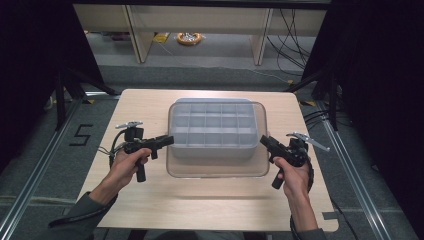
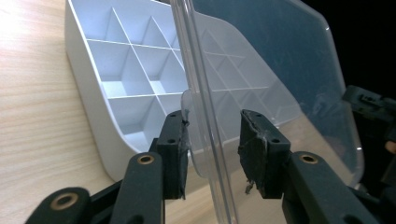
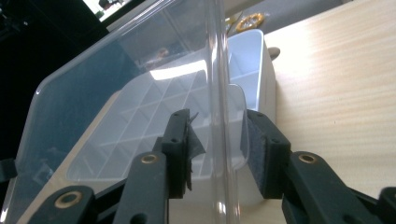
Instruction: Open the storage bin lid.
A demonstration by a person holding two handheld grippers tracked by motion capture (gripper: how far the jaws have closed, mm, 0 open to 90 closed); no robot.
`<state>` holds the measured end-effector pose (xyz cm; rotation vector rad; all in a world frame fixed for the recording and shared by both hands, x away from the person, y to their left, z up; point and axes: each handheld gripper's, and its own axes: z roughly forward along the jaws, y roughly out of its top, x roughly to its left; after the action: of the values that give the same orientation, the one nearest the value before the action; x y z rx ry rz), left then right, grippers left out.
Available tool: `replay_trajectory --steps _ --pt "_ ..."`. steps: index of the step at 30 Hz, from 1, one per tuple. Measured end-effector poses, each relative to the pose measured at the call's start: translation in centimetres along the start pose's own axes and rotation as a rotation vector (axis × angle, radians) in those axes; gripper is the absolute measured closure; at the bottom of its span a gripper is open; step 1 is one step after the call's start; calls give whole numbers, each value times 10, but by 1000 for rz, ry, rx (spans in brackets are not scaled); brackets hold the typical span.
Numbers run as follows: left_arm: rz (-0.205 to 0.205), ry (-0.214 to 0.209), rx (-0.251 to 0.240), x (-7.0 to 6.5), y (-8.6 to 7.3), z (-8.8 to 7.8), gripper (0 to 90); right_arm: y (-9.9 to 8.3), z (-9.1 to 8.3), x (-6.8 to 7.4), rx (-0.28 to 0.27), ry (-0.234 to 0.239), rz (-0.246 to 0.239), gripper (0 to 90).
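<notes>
A white box divided into several empty compartments stands at the middle of the wooden table. A clear plastic lid hangs over it, its near edge reaching past the box toward the person. My left gripper is shut on the lid's left edge and my right gripper on its right edge. In the left gripper view the lid rim runs between the jaws of the left gripper, with the box behind. In the right gripper view the lid passes through the right gripper, the box beyond.
Bare tabletop lies on both sides of the box and in front of it. Beyond the far table edge are grey floor, wooden furniture legs, a yellow ring-shaped object and cables. A "5" mark is on the floor at left.
</notes>
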<state>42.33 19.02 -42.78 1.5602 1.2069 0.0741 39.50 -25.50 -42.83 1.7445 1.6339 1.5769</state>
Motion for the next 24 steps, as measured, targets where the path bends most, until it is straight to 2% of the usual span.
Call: replay_trajectory --steps 1,3,4,5,7,8,9,10,12,13,14,15,17,21,23,24 --pt "-3 -2 6 0 -1 0 616 -1 -1 -1 -2 3 -13 634" --pt "3 -1 12 0 -3 -1 613 -4 0 -1 -2 12 -6 633" --pt "11 -7 22 1 -4 -2 614 -5 -1 -2 3 -1 -13 633" --pt "0 -9 12 0 -5 -1 614 -5 -2 -2 10 -11 -14 633" --pt "-1 -2 14 -1 -5 -2 614 -6 -2 -2 5 1 -10 631" --pt "16 -3 32 1 -5 -4 613 -7 -1 -2 9 2 -5 629" --pt "11 -9 20 1 -6 -4 613 -8 -2 -1 17 -4 14 629" --pt "1 -11 9 1 -6 -4 613 -9 -1 -2 9 18 4 628" --pt "4 -14 9 0 -6 -5 613 -11 -2 -3 22 -9 -8 628" --pt "10 -13 10 0 -6 -5 613 -11 -2 -3 21 -5 -9 626" --pt "15 -15 8 0 -6 -5 611 -12 -1 -3 25 4 1 625" --pt "22 -4 17 -1 -6 -7 611 -13 -3 -1 30 4 34 625" --pt "38 -9 11 -3 -8 -8 611 -14 -4 -3 25 -2 -4 625" --pt "50 -8 21 -6 -9 -10 611 -20 -9 -2 30 13 32 624" --pt "38 -19 20 -6 -11 -11 610 -21 -12 -3 29 1 13 623" --pt "37 -24 20 -5 -12 -12 609 -22 -14 -2 36 9 27 622"
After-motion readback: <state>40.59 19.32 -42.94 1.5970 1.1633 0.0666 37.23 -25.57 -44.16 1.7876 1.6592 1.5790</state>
